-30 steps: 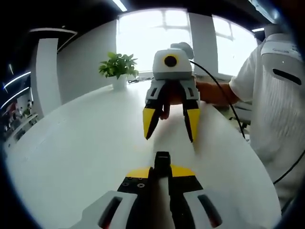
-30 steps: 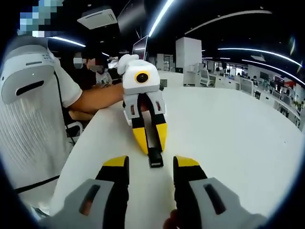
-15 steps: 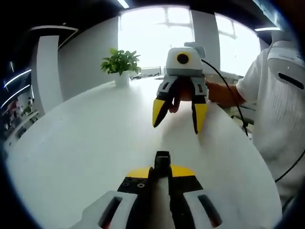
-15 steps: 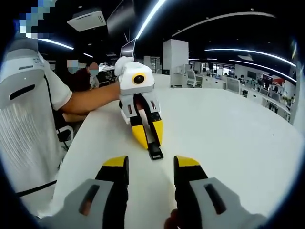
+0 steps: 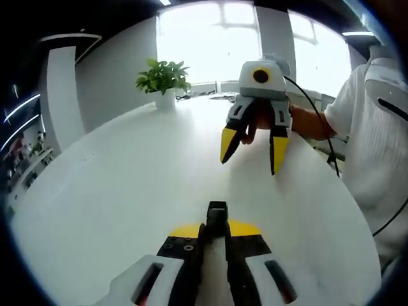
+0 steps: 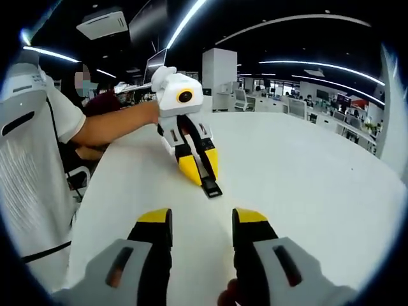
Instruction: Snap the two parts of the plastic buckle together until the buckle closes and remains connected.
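Note:
A black plastic buckle piece [image 5: 217, 215] sticks out from between the yellow tips of my left gripper [image 5: 217, 228], which is shut on it just above the white table [image 5: 115, 185]. In the right gripper view the same black buckle piece [image 6: 211, 187] pokes out of the left gripper [image 6: 203, 178], low over the table [image 6: 306, 172]. My right gripper [image 6: 202, 215] is open with nothing between its fingers, and it faces the left gripper with a clear gap between them. In the left gripper view the right gripper [image 5: 250, 164] hangs open above the table, to the upper right.
A potted green plant [image 5: 163, 80] stands at the table's far edge by bright windows. The person in a white shirt [image 5: 376, 127] stands along the table's side, with a black cable [image 5: 319, 140] trailing from the right gripper. Office desks [image 6: 306, 108] lie beyond the table.
The right gripper has drawn back from the left gripper, still open and empty. The left gripper keeps hold of the buckle piece and has hardly moved.

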`<state>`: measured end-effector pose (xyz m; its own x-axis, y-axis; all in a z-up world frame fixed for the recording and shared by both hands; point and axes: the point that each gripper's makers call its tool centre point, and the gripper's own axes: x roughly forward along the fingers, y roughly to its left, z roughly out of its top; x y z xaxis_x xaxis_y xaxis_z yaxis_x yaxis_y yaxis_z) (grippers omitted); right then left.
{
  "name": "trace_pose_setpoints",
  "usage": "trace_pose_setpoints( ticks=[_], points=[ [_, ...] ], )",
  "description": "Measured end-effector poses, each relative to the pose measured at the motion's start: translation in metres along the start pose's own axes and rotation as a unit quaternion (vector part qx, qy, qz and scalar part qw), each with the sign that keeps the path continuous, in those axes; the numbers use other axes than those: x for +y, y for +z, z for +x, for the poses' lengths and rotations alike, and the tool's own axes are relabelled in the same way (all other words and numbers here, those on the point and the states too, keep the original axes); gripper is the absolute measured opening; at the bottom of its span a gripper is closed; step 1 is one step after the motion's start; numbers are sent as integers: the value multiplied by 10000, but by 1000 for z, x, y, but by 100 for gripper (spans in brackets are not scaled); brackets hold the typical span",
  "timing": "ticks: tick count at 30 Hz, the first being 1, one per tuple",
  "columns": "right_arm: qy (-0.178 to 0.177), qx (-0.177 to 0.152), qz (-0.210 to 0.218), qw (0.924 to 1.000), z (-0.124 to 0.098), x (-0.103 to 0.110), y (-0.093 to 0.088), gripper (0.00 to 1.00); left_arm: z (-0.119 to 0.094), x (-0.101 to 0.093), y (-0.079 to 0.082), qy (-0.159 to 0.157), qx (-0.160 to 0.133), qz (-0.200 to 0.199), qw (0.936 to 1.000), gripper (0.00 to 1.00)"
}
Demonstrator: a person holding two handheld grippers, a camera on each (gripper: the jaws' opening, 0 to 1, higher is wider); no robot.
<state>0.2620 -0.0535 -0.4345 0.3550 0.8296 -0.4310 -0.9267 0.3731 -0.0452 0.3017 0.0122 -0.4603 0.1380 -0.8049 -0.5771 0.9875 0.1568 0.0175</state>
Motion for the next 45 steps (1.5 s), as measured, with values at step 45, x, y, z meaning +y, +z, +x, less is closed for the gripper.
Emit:
trace_pose_setpoints(
  ticks=[45],
  points=[
    [-1834,-55,951,9784,-35,-78,-26,35,22,87,12,170,236,-82,9995,11]
  ],
)
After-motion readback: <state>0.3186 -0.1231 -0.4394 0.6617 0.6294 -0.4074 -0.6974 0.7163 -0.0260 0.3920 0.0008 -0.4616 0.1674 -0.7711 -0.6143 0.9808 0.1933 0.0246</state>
